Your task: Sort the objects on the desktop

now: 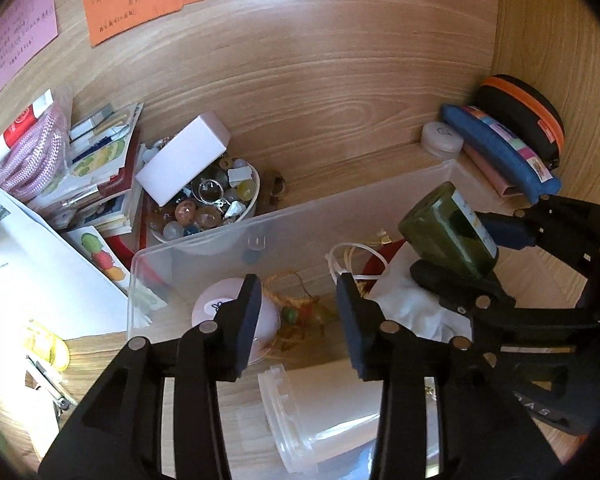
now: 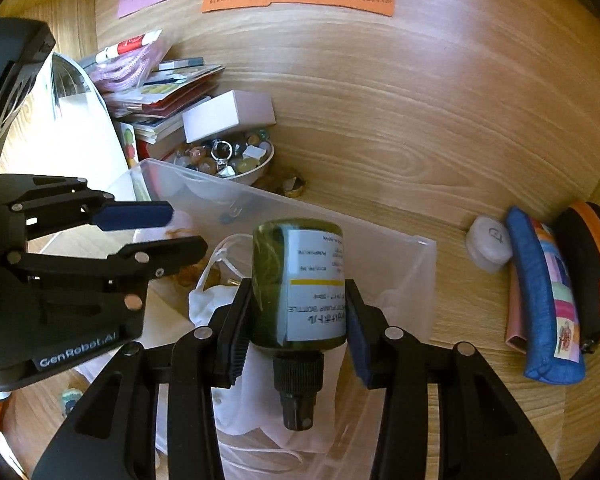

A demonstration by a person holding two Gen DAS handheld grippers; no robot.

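Left wrist view: left gripper (image 1: 298, 320) poised over the clear plastic bin (image 1: 204, 240), jaws apart with nothing between the pads. Below them, inside the bin, a pale pink round item (image 1: 268, 316), a tangle of twine with beads (image 1: 300, 312), a white cloth pouch (image 1: 412, 304) and, nearest the camera, a clear lidded container (image 1: 300, 408) lying on its side. At right, right gripper (image 1: 456, 248) clamped on a dark green bottle (image 1: 444, 232), held above the bin's right end. Behind the bin, a bowl of beads (image 1: 212, 204) topped by a white box (image 1: 184, 156); at far right a blue pencil case (image 1: 500, 152) against the wooden wall.

Right wrist view: right gripper (image 2: 296, 320) gripping the dark green bottle (image 2: 296, 280) by its labelled body, pump neck toward the camera, base tilted away, over the white cloth pouch (image 2: 220, 308) in the clear plastic bin (image 2: 404, 276). At left, left gripper (image 2: 176, 232) parted and empty over the bin. Blue pencil case (image 2: 540, 296) at right on the desk.
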